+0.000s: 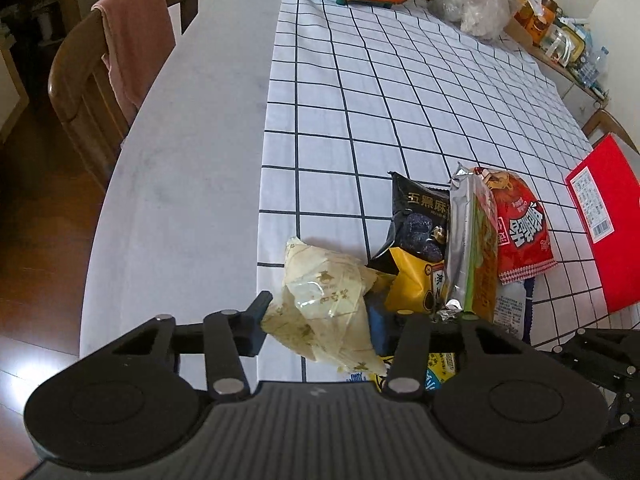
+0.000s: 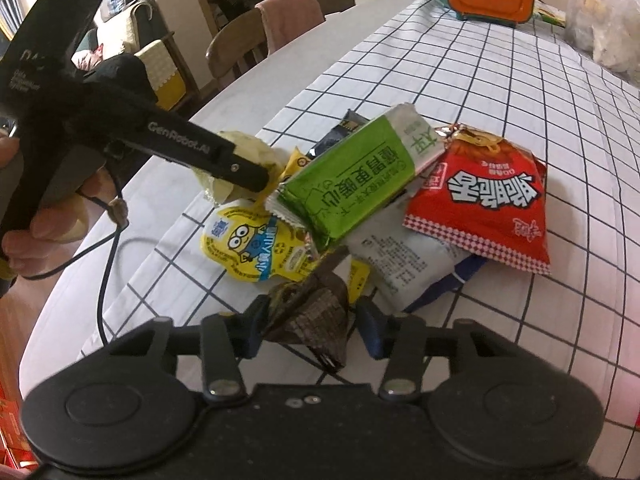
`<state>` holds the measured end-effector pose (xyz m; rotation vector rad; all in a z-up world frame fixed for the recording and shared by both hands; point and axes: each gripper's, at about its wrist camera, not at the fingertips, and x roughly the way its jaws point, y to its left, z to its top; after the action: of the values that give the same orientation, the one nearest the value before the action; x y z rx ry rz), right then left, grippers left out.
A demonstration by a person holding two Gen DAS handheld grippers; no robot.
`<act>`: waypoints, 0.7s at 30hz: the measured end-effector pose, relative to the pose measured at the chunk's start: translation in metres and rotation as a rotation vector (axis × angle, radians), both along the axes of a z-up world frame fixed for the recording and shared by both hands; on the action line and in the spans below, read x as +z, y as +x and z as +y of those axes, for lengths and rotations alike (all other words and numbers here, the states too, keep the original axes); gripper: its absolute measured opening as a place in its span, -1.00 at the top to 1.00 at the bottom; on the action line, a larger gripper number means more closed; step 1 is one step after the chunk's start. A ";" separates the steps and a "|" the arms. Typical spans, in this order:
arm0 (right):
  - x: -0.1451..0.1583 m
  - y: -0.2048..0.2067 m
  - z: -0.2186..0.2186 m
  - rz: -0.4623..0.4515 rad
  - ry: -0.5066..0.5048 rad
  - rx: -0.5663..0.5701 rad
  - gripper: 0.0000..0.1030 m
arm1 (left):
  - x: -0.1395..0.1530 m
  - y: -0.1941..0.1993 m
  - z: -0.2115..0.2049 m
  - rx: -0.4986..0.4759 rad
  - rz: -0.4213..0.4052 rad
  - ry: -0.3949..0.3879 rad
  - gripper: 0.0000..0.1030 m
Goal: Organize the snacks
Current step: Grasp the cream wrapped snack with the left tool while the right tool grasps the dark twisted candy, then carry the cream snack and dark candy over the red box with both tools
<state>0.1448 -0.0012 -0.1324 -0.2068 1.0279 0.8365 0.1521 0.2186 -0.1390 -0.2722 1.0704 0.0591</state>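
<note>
- Progress: early; snack pile (image 2: 400, 208) unsorted, heaped near worktop (image 1: 180, 160) edge on checked cloth (image 1: 420, 112); most packets left to place.
- Left claw (image 1: 316, 320): closed on pale cream packet (image 1: 324, 308), lifted at the pile's left side.
- Right claw (image 2: 310, 320): closed on small dark wrapper (image 2: 312, 312), just before the pile.
- Orientation: green packet (image 2: 352, 184) tilted, long axis running from near-left up to far-right; red packet (image 2: 484, 204) lying flat, printed top toward the far side.
</note>
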 end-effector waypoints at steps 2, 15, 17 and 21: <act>0.000 0.000 -0.001 0.002 0.004 -0.006 0.25 | 0.000 -0.002 0.000 0.007 0.002 -0.005 0.12; 0.012 -0.013 -0.019 -0.017 0.025 -0.043 0.32 | 0.005 -0.025 0.002 0.064 -0.012 -0.017 0.18; 0.016 -0.014 -0.024 -0.020 0.035 -0.050 0.32 | 0.008 -0.028 0.000 0.072 -0.015 -0.023 0.18; 0.026 -0.016 -0.037 -0.027 0.057 -0.072 0.32 | 0.016 -0.037 -0.003 0.086 -0.029 -0.017 0.18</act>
<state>0.1290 -0.0378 -0.1063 -0.1316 0.9798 0.7946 0.1149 0.2159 -0.1227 -0.3335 1.0307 0.1231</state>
